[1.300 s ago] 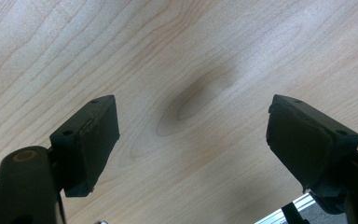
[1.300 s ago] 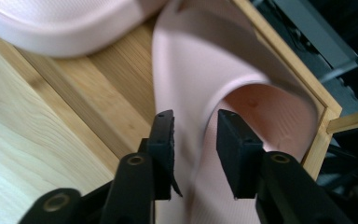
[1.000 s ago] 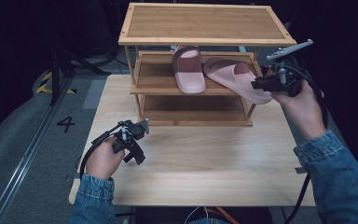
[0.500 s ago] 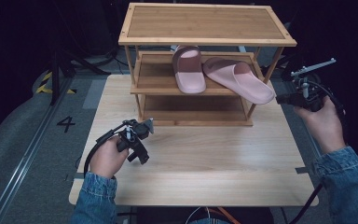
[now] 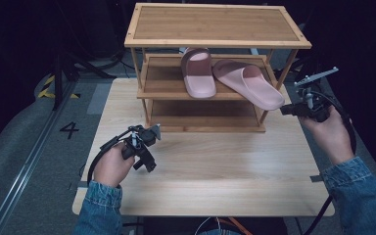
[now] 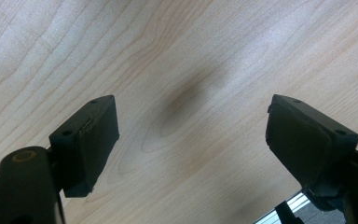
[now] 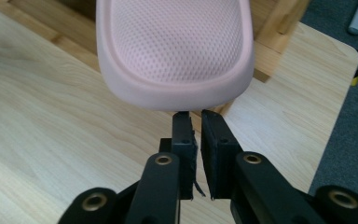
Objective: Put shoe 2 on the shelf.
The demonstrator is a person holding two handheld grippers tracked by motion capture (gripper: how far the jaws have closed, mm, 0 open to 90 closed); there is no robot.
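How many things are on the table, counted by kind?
Pink slippers: 2, one straight, one angled with its heel past the shelf edge
Wooden racks: 1
Total: 3

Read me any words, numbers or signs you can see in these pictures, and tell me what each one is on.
"4": a dark numeral on the grey floor, left of the table, in the high view.
The pink slippers, the wooden rack and both gripper views carry no readable text.
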